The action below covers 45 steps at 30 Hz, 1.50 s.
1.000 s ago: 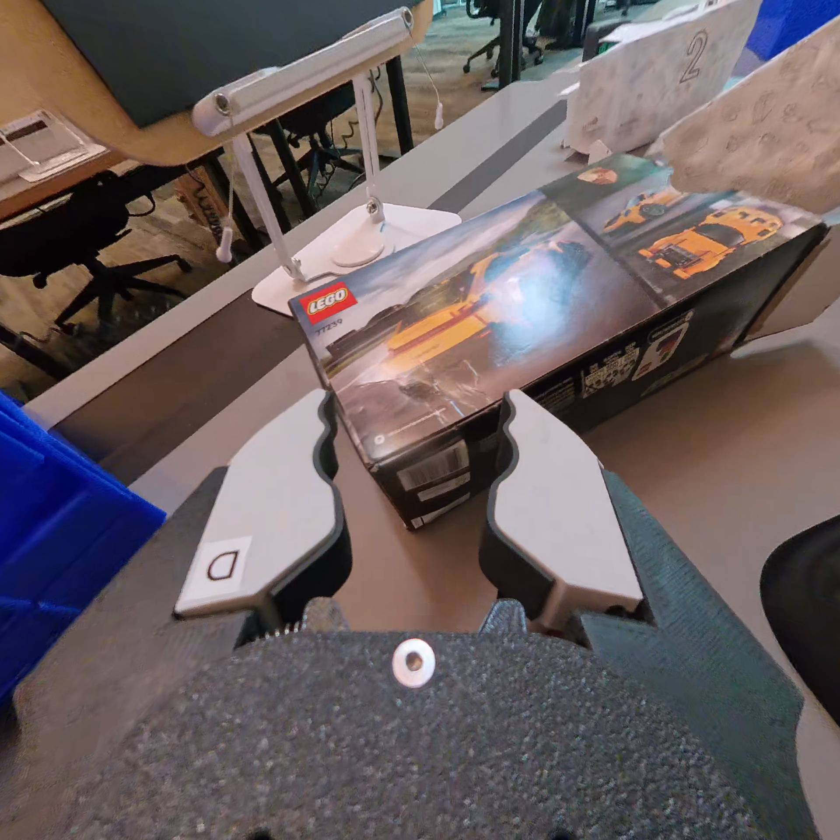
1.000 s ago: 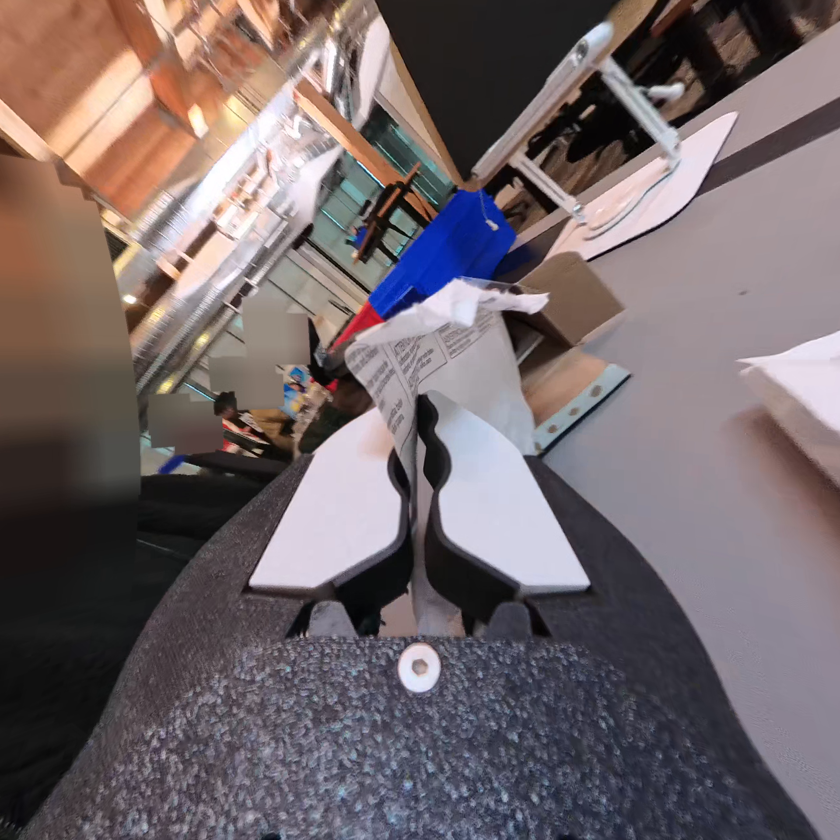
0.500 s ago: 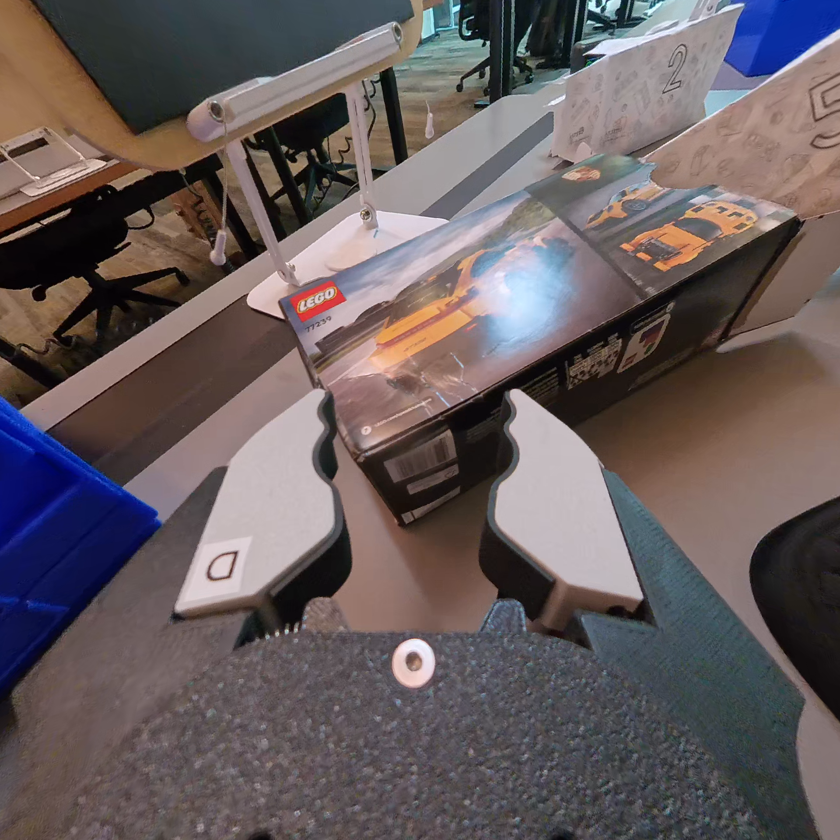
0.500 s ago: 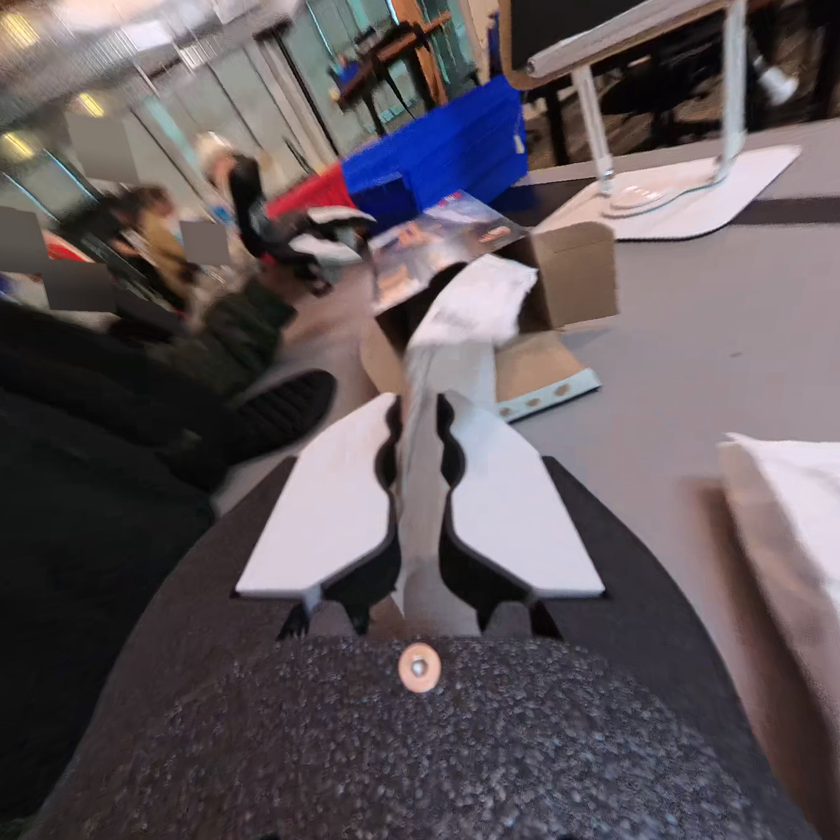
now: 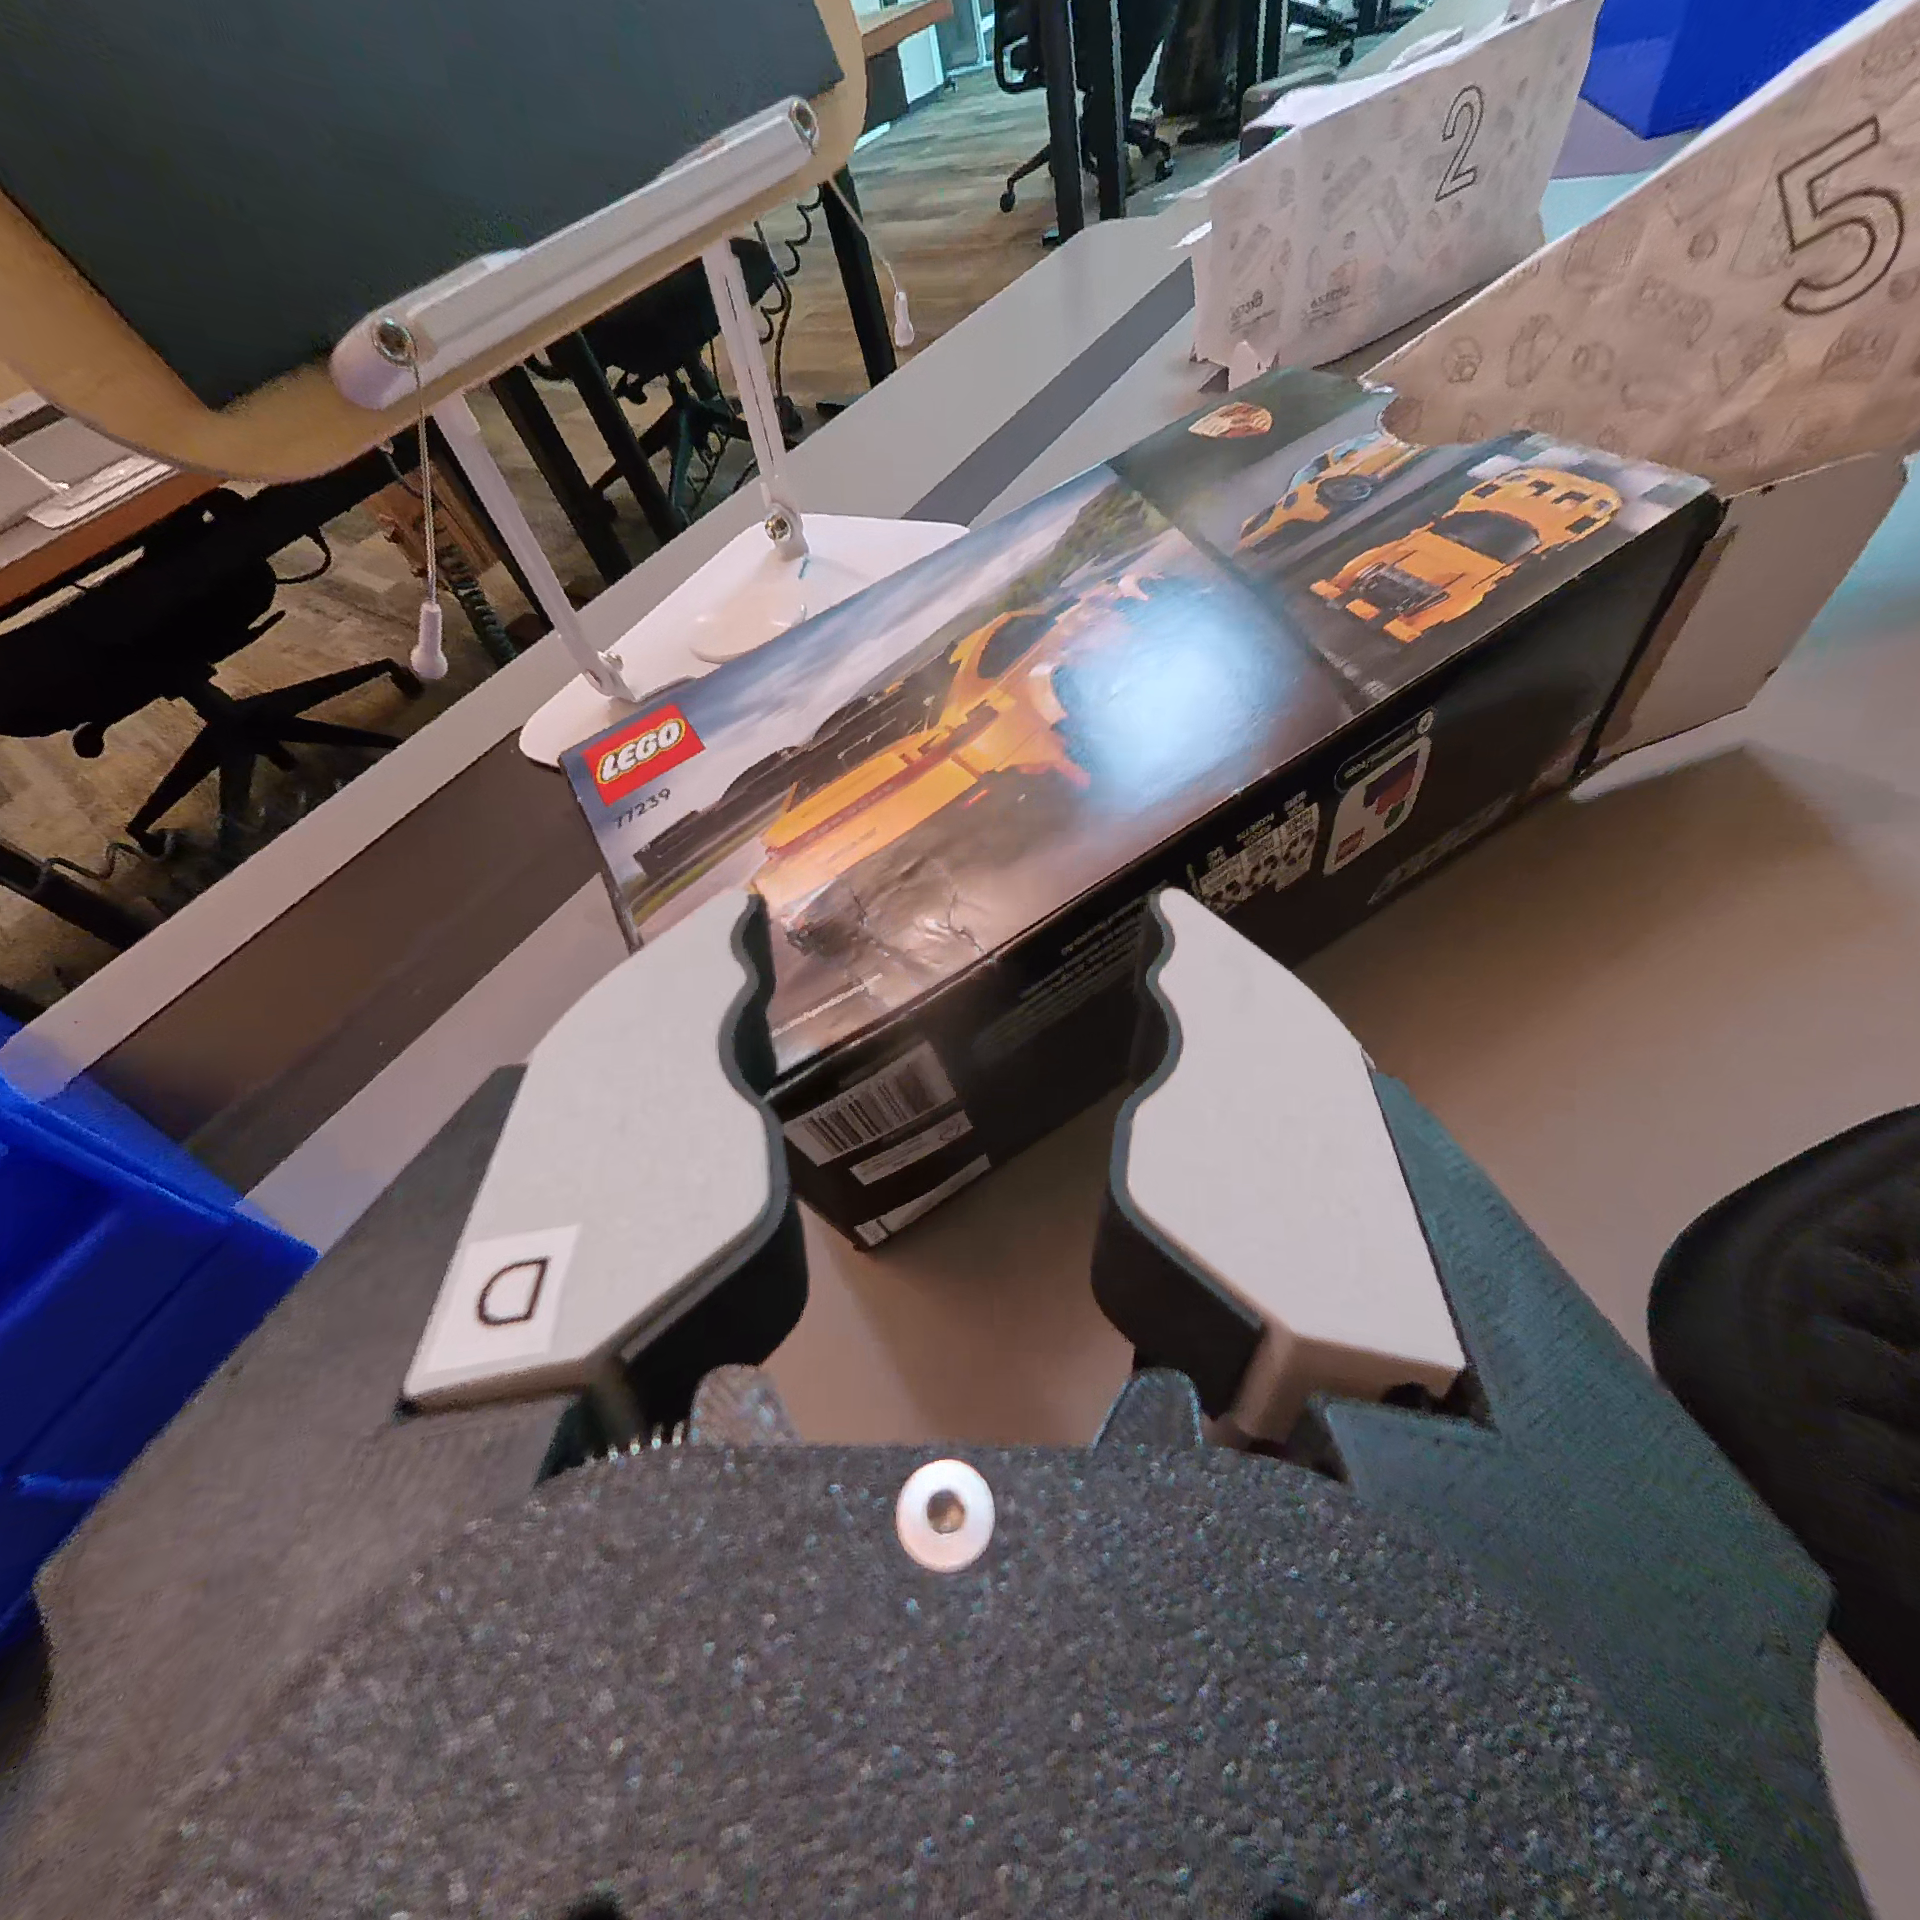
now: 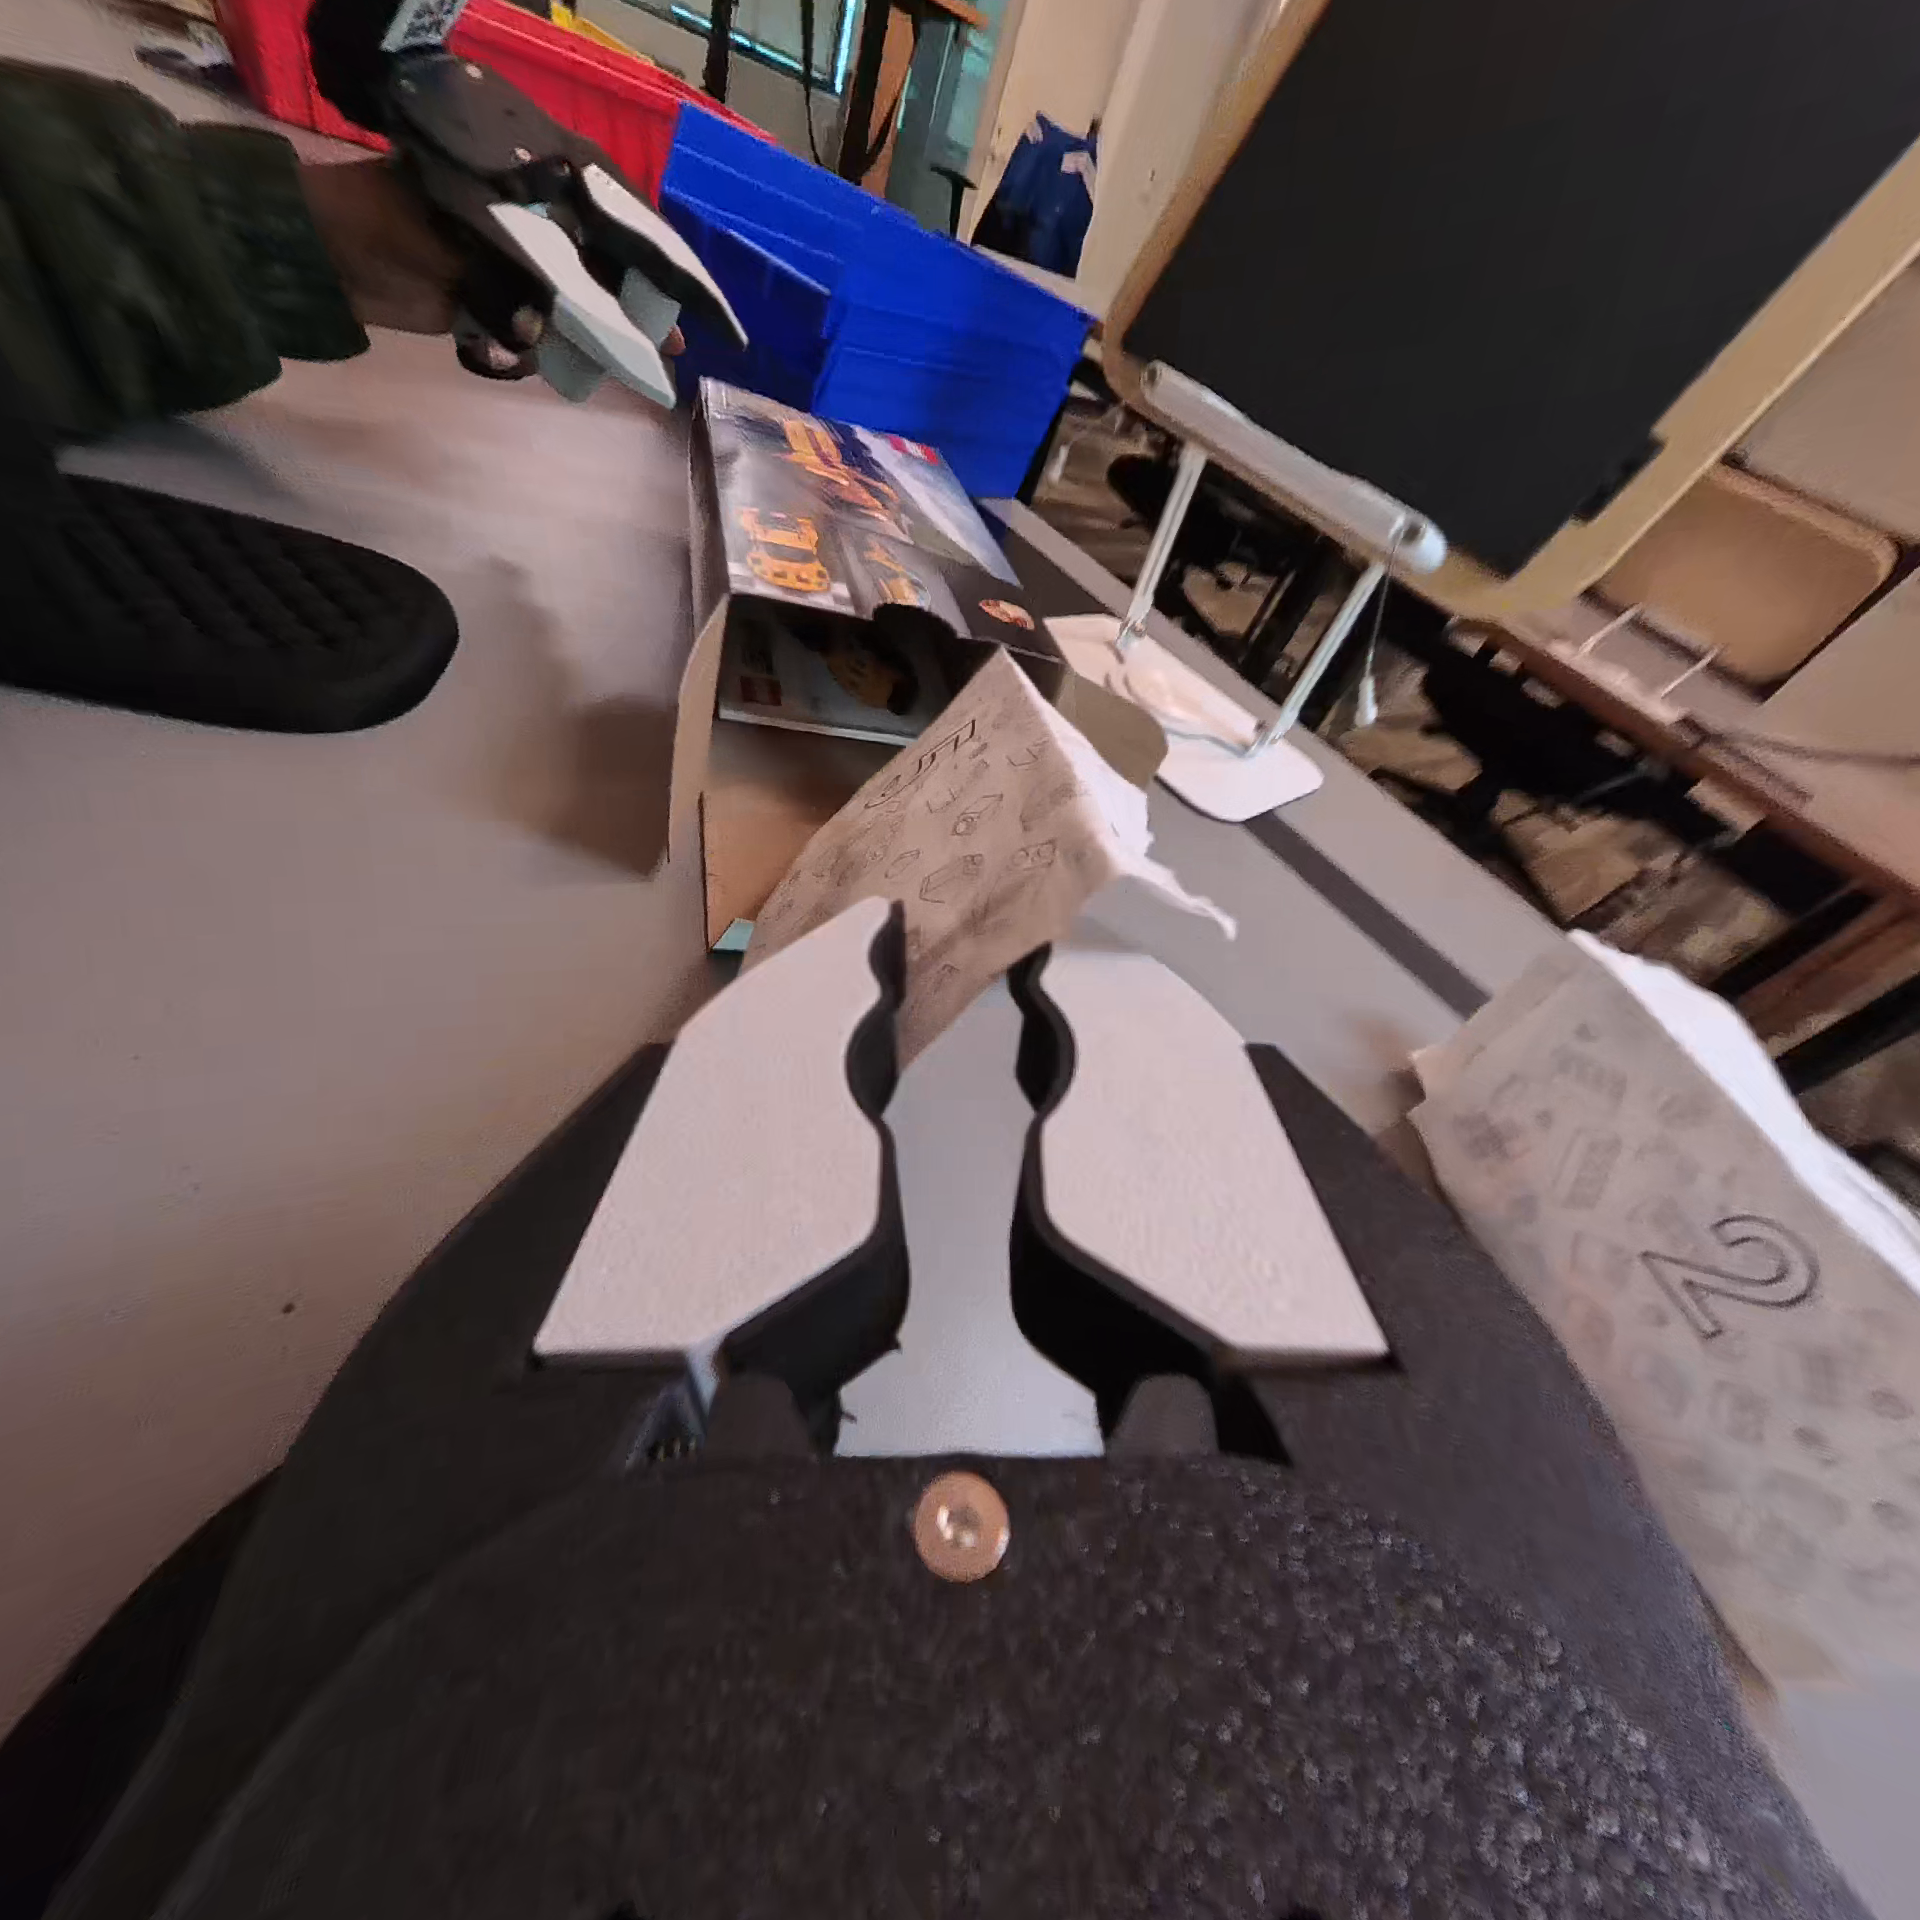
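Note:
A dark toy-brick box (image 5: 1039, 707) with a picture of orange cars lies flat on the grey table (image 5: 1558, 1039). My left gripper (image 5: 956, 914) is open, its fingers astride the box's near corner without closing on it. It also shows in the right wrist view (image 6: 582, 281), far off at the box's other end. My right gripper (image 6: 956, 935) pinches the end of a white patterned paper bag (image 6: 966, 842) at its fingertips. It holds the bag tilted in front of the box's open flapped end (image 6: 831, 499). This bag also shows in the left wrist view (image 5: 1714, 291).
A second numbered paper bag (image 6: 1662, 1299) lies on the table right of my right gripper and shows in the left wrist view (image 5: 1371, 208). A white lamp base (image 5: 748, 613) stands behind the box. Blue bins (image 5: 104, 1299) are at the left. A black armrest (image 5: 1808, 1403) is at the right. Some 40 centimeters of space lies between my two pairs of fingers. My left gripper is the nearer one to the black armrest (image 5: 1808, 1403): about 15 centimeters, against 35 centimeters.
My right gripper has swung round with the bag to face the box's open end, its jaws a little wider. My left gripper has moved forward around the box's corner.

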Motion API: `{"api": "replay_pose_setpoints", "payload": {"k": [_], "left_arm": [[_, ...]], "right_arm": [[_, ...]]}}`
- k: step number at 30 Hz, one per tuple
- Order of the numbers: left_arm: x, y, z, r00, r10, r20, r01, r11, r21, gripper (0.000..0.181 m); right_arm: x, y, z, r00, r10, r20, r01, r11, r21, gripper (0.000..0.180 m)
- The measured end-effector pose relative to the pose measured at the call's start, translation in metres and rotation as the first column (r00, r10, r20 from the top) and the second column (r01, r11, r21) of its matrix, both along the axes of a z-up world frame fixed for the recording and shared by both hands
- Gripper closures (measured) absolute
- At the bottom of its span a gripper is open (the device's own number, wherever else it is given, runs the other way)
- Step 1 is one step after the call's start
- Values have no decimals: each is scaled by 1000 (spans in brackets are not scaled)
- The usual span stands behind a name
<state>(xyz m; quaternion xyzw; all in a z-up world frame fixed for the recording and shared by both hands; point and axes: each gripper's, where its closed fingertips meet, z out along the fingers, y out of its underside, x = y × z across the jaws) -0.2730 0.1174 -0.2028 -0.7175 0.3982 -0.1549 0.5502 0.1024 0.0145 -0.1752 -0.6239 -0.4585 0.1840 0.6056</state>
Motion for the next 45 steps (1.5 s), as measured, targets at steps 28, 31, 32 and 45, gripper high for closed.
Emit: {"api": "replay_pose_setpoints", "payload": {"k": [28, 31, 32, 45], "left_arm": [[268, -67, -11, 354, -730, -585, 778, 576, -249, 175], [265, -68, -12, 365, -748, -554, 768, 579, -275, 176], [264, -69, -12, 366, -753, -547, 765, 578, -283, 176], [268, -70, -16, 312, -781, -542, 770, 542, -338, 166]], "right_arm": [[1, -27, 0, 997, 68, 26, -69, 997, 36, 148], [15, -21, 20, 997, -12, 70, 7, 997, 71, 106], [13, -23, 26, 991, -25, 132, 7, 991, 134, 102], [-21, -26, -16, 917, 66, 393, -126, 984, 129, 179]]}}
